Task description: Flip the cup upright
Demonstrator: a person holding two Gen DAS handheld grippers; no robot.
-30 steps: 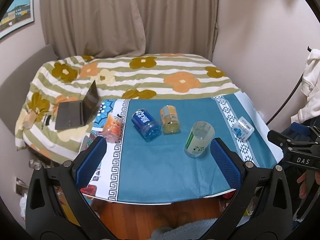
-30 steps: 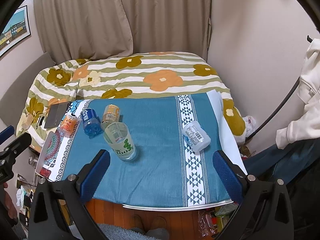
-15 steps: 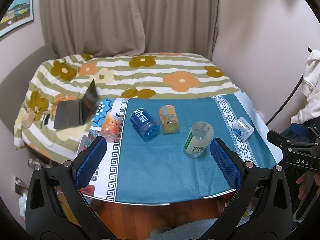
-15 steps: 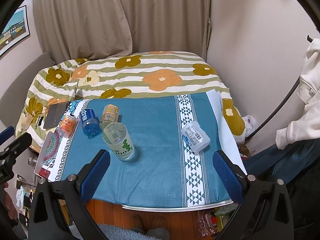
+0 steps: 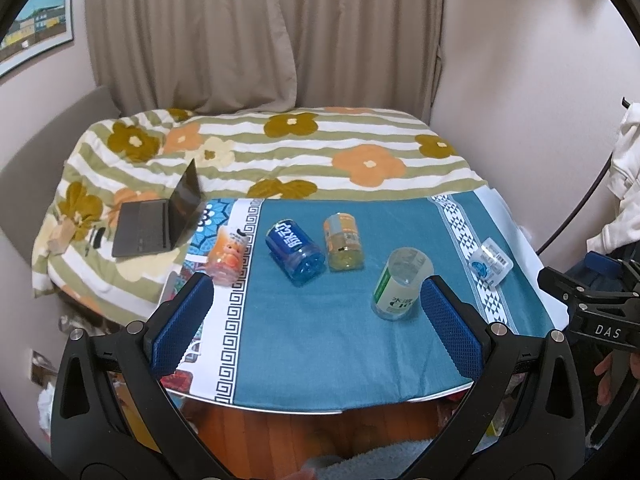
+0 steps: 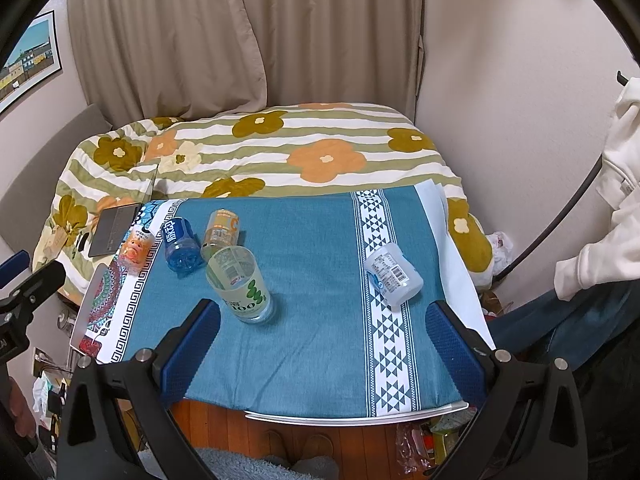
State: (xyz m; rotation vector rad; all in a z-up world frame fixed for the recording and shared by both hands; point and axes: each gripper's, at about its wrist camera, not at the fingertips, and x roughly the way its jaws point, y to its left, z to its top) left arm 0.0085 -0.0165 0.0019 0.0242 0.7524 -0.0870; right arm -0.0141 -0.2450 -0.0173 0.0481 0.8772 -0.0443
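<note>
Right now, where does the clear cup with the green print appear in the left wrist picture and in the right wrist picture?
Left wrist view: the clear cup stands right of centre, close to the right finger pad.
Right wrist view: the clear cup stands left of centre, just beyond the left finger pad.
Shared landmark: the blue bottle lies on its side to the cup's left in both.

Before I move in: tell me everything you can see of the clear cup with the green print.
The cup is a clear tumbler, glass or plastic by its look, with green print and "100" on its side. It stands with its open mouth up and looks empty. It rests on the teal tablecloth, apart from the orange bottle and blue bottle lying behind it. Neither gripper touches it.
</note>
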